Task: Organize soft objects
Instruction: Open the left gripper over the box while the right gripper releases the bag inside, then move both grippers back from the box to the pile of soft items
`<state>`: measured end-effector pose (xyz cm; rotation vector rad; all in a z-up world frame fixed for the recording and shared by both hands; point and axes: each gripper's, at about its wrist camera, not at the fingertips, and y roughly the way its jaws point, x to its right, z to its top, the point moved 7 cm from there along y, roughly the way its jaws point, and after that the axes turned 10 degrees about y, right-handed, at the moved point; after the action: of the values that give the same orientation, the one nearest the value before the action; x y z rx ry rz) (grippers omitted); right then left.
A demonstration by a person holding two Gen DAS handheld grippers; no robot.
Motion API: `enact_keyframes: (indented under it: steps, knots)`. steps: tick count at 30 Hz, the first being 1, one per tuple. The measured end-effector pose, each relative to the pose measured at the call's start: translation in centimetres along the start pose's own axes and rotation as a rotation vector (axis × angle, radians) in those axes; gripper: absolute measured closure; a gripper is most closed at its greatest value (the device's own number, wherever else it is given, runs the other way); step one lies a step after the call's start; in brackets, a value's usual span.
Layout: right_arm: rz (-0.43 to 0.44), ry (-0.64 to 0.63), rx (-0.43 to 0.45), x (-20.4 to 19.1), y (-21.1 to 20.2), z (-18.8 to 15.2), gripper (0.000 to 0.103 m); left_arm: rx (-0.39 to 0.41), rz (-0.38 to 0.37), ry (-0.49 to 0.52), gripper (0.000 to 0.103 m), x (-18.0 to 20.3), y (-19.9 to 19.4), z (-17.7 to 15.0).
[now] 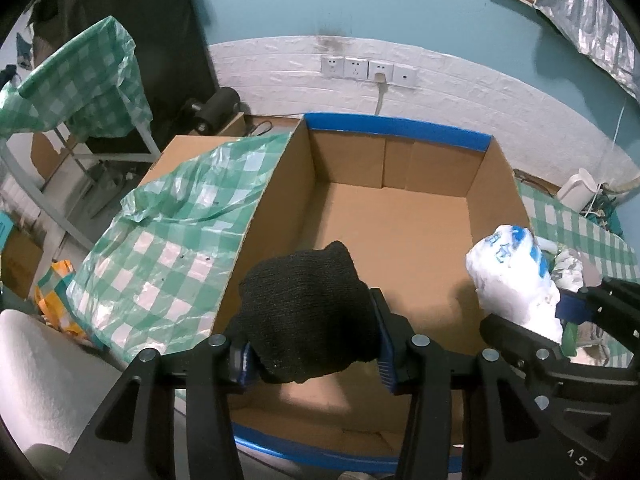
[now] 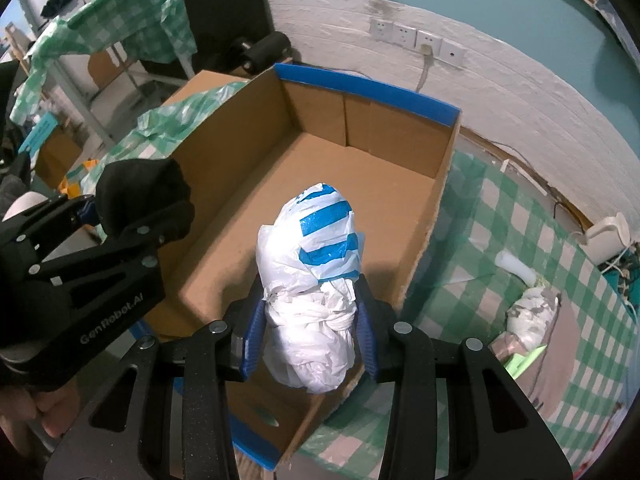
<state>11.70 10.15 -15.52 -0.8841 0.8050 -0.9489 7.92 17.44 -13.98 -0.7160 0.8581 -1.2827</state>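
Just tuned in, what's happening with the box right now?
A person holds a gripper in each hand over an open, empty cardboard box. The left gripper has its jaws closed on a black knitted cloth; the right gripper grips a knotted white plastic bag with blue stripes. Both items hang above the box, not yet dropped. Another soft bundle lies on the green checked tablecloth.

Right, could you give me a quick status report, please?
Left gripper shut on black knit item. Right gripper shut on tied plastic bag. Both over empty cardboard box. Nothing in the way.
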Motion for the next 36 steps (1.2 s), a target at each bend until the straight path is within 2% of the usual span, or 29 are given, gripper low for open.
enact_keyframes:
  steps: [1,4,5,11,15,26,36]
  knots:
    - [-0.01,0.002,-0.001,0.0,0.1,0.1,0.058,-0.003,0.0,0.002,0.054,0.0,0.1,0.0]
    - [-0.03,0.0,0.007,0.1,0.2,0.2,0.036,-0.002,0.011,0.003,0.049,-0.3,0.3,0.0]
    - [-0.037,-0.005,0.016,0.1,0.1,0.3,0.034,-0.002,0.009,0.001,0.047,-0.4,0.3,0.0]
    - [-0.042,0.007,0.023,0.5,-0.4,0.1,0.034,0.001,0.007,-0.027,0.045,-1.0,0.3,-0.1]
    - [-0.04,0.017,0.035,0.9,-1.2,0.0,0.033,0.012,-0.006,-0.032,0.039,-0.8,0.0,0.1]
    - [-0.062,0.064,0.058,3.9,-3.1,-1.3,0.033,0.074,-0.067,0.001,0.033,2.2,-1.7,0.8]
    - [-0.085,0.135,0.079,8.0,-5.2,-3.4,0.033,0.121,-0.096,0.039,0.033,5.1,-3.6,1.3]
